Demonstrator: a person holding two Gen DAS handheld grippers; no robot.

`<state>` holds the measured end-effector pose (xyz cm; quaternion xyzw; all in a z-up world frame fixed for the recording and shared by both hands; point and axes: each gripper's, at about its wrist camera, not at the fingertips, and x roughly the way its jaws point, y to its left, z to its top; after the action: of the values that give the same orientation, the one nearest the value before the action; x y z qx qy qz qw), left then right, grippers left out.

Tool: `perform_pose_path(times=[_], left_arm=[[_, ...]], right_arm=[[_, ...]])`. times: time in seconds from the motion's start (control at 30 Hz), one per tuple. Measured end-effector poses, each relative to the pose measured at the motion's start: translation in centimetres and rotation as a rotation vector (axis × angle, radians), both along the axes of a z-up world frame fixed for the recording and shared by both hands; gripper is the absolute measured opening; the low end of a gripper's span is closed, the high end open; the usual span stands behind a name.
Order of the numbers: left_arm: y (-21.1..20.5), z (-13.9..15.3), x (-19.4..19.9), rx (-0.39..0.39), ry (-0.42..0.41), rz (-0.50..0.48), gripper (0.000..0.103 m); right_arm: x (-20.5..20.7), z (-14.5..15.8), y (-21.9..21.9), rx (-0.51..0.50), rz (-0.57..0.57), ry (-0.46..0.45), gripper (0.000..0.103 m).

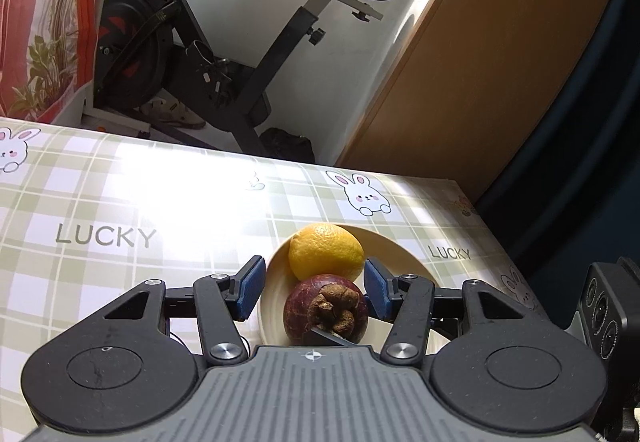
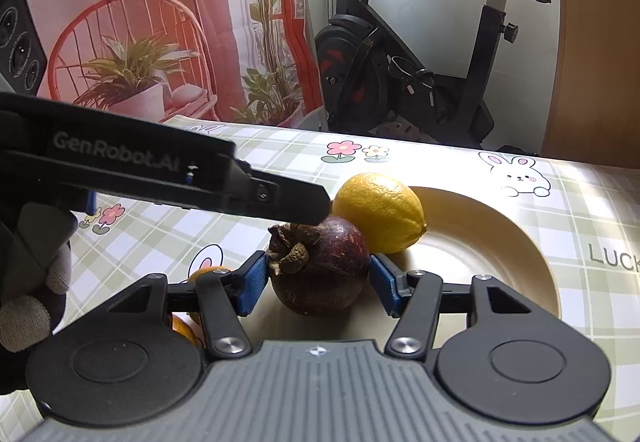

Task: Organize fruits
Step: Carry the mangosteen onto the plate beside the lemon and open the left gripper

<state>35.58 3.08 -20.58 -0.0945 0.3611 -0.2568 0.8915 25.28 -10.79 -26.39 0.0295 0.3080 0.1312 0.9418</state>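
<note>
An exercise bike [image 2: 420,54] is standing against the white wall beyond the counter [image 1: 120,202], which is wearing a green plaid cloth printed with rabbits, flowers and the word LUCKY. A red backdrop [image 2: 160,22] picturing potted plants, a lamp and a round chair is hanging left of the bike. A wooden door [image 1: 500,62] is showing at right.

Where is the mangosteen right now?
The mangosteen sits on the cream plate, touching the lemon behind it. In the right wrist view it lies between the right gripper pads.
</note>
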Motion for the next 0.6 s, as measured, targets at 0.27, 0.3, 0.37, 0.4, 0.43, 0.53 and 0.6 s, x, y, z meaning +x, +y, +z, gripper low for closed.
perform_pose_path(times=[0.27, 0.3, 0.37, 0.4, 0.43, 0.53, 0.6], left_arm=[[0.8, 3.3, -2.8, 0.057, -0.105, 0.032, 0.056], [1.0, 3.8, -3.2, 0.065, -0.116, 0.036, 0.056], [1.1, 4.5, -4.2, 0.078, -0.14, 0.044, 0.056], [1.2, 4.9, -4.7, 0.087, -0.154, 0.049, 0.056], [1.3, 5.2, -5.2, 0.097, -0.168, 0.053, 0.056], [1.3, 5.9, -6.7, 0.124, -0.203, 0.062, 0.057], [1.5, 6.1, -7.7, 0.136, -0.216, 0.065, 0.056]], right_arm=[[-1.1, 1.5, -0.5, -0.02, -0.08, -0.007, 0.059], [-1.5, 1.8, -0.7, -0.021, -0.092, -0.009, 0.059], [-2.3, 2.3, -1.1, -0.024, -0.108, -0.014, 0.059], [-2.9, 2.6, -1.2, -0.025, -0.115, -0.02, 0.059], [-3.4, 2.9, -1.3, -0.028, -0.12, -0.026, 0.059], [-5.2, 3.6, -1.4, -0.032, -0.133, -0.045, 0.059], [-6.4, 3.9, -1.5, -0.025, -0.145, -0.054, 0.059]])
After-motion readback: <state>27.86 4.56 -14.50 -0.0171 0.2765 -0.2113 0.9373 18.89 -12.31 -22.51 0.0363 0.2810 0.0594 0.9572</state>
